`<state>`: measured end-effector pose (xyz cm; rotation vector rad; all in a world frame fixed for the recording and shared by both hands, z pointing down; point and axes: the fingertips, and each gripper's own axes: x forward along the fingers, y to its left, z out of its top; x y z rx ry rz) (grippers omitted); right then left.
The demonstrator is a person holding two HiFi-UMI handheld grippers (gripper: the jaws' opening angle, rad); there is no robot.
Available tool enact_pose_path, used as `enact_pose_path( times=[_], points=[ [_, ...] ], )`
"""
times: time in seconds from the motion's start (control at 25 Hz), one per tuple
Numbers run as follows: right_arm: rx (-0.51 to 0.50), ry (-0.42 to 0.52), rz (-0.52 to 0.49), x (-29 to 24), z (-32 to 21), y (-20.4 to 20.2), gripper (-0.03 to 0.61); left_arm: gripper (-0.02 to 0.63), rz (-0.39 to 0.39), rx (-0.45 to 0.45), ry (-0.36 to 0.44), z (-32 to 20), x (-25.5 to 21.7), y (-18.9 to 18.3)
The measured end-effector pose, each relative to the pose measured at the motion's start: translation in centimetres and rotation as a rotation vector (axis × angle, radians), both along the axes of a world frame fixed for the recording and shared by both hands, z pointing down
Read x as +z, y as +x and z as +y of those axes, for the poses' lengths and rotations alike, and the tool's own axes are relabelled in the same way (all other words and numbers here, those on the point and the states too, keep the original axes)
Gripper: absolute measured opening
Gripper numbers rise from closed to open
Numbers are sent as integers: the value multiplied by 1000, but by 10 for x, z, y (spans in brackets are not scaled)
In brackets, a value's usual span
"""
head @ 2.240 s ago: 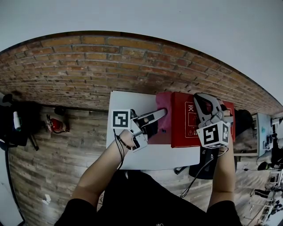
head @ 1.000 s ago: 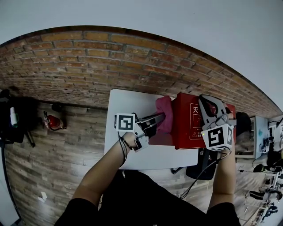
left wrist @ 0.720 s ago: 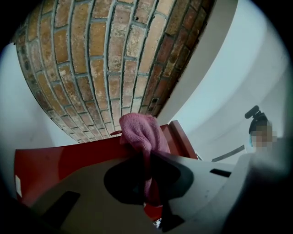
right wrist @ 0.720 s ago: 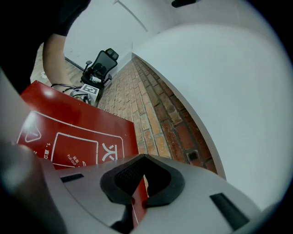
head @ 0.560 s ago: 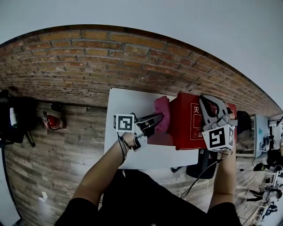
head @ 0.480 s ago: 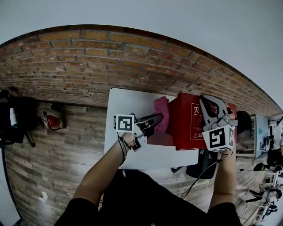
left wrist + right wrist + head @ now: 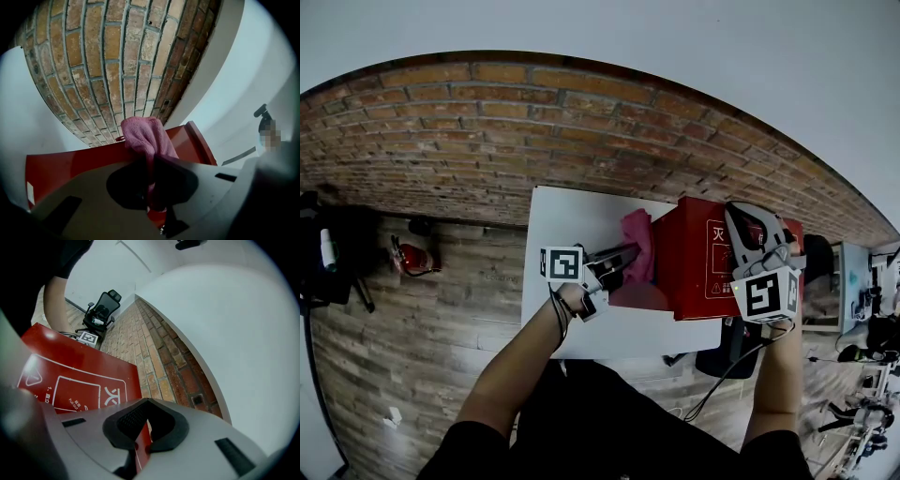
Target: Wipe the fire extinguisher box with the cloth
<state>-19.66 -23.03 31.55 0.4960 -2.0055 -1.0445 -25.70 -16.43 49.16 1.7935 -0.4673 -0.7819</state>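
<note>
Presently the pink cloth [image 7: 637, 234] is pinched by the left gripper [image 7: 627, 255] against the left side of the red fire extinguisher box [image 7: 698, 281] on the white table [image 7: 567, 216]. The box's far edge is clamped by the right gripper [image 7: 742, 217].

In the left gripper view, the lower end of the cloth [image 7: 147, 140] is hidden between the jaws of the left gripper [image 7: 151, 187], which are closed on it. The near part of the fire extinguisher box [image 7: 70, 161] is covered by that gripper's body. In the right gripper view, the box's edge is hidden where it is pinched by the right gripper [image 7: 143, 431], and the small print on its face cannot be read. In the head view, the box's right end is masked by the right gripper. The near edge of the bench [image 7: 572, 220] is covered by the person's arms. A small red object [image 7: 412, 259] on the floor [image 7: 469, 291] cannot be identified. A black object [image 7: 333, 258] is cut off at the left edge.
</note>
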Motion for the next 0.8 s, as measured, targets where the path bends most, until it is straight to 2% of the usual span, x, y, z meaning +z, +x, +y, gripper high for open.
enact_pose_path(
  times=[0.28,0.8],
  points=[
    [4,-4,4,0,0,0,20,71,5,-1,-7,2,23,3],
    [1,1,-1,0,0,1,20,71,-52,-6,-30,2,64,3]
  ],
)
